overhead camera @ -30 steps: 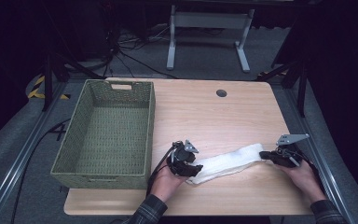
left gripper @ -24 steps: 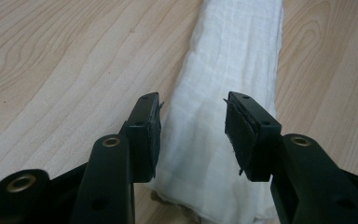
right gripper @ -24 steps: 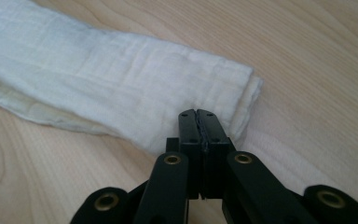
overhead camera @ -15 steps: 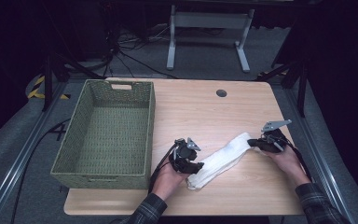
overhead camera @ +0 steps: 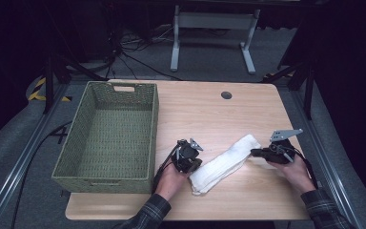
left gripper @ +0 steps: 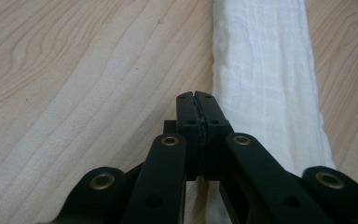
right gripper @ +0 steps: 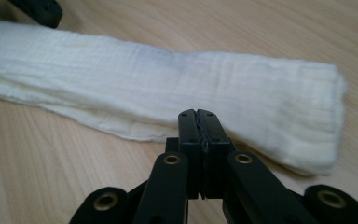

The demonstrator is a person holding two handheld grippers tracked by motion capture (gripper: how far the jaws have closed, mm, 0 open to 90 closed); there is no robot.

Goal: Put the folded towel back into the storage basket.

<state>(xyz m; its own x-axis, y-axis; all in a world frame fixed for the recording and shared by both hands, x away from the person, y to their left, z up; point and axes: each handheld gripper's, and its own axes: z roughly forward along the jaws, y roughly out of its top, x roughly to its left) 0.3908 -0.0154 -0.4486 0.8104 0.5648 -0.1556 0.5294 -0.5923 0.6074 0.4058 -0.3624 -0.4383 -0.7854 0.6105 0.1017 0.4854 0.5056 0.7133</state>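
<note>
- We see the folded white cloth lying slantwise on the table, near its front edge.
- Our left gripper has just been closing — its jaws meet beside the cloth's near end, nothing between them.
- Our right gripper is closed too, empty, at the far end.

The folded cloth is showing off-white with a fine woven rib. The tabletop is presenting pale wood with darker grain streaks. The woven basket is appearing olive green. Both grippers, left and right, are showing black jaws with brass-coloured rivets. The sleeve is wearing a dark plaid.
</note>
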